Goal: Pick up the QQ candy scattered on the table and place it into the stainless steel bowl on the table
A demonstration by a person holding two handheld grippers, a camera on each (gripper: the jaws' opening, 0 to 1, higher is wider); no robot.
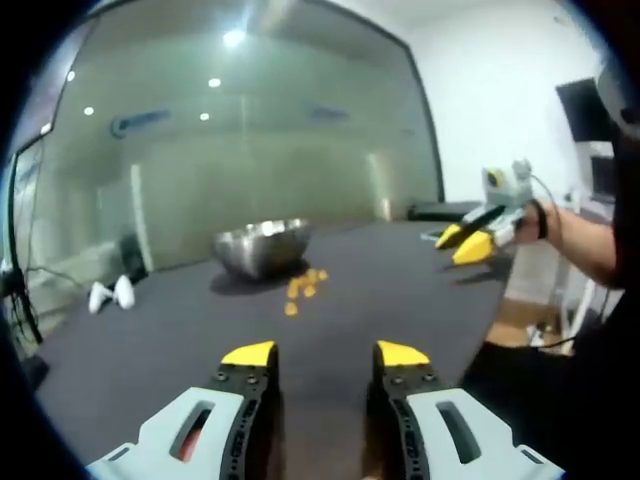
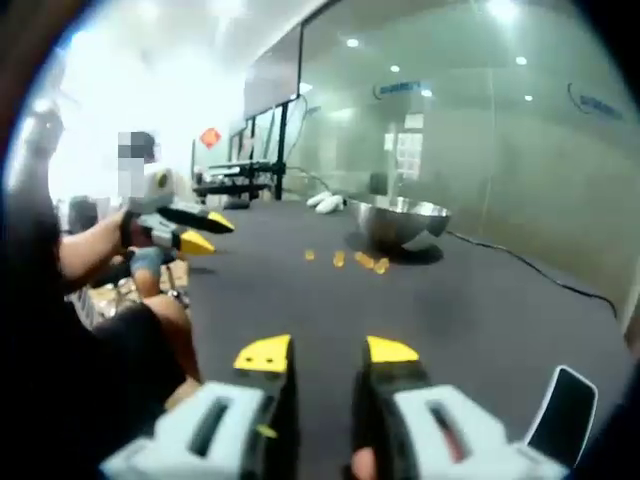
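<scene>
A stainless steel bowl (image 1: 262,245) (image 2: 398,222) stands on the dark table (image 1: 400,300). Several small orange QQ candies (image 1: 303,285) (image 2: 360,260) lie scattered on the table right beside the bowl. My left gripper (image 1: 325,353) is open and empty, low over the table and well short of the candies. In the right gripper view my right gripper (image 2: 327,352) is also open with nothing between its yellow-tipped jaws. Each gripper appears in the other's view, held in a hand off the table's side: the right gripper (image 1: 458,243) and the left gripper (image 2: 212,233).
Two white objects (image 1: 110,293) (image 2: 330,202) lie at the table's far edge past the bowl. A dark flat item with a white rim (image 2: 565,415) sits near my right gripper. A glass wall runs behind the table. A person's arm and body border the table's side.
</scene>
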